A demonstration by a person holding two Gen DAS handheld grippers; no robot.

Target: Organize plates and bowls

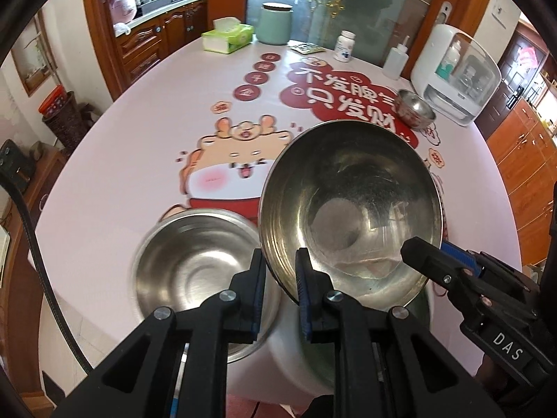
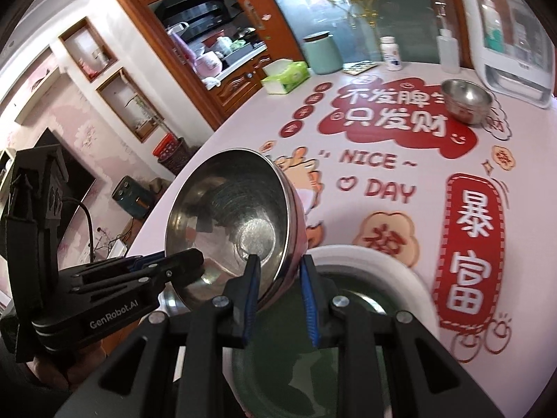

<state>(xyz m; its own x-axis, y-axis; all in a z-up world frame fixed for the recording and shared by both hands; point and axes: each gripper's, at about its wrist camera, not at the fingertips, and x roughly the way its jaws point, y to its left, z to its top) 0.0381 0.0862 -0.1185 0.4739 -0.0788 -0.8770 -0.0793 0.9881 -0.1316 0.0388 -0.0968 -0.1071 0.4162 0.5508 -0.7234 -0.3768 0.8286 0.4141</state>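
Steel bowl (image 1: 348, 209) rim pinched, tilted, table (image 1: 139, 139)

At frame centre the right gripper (image 2: 280, 271) clamps the near rim of a tilted steel bowl (image 2: 229, 219), the left gripper (image 2: 181, 261) gripping the same rim from lower left, above a green-centred white plate (image 2: 400, 271), with another steel bowl (image 2: 466, 101) at upper right.
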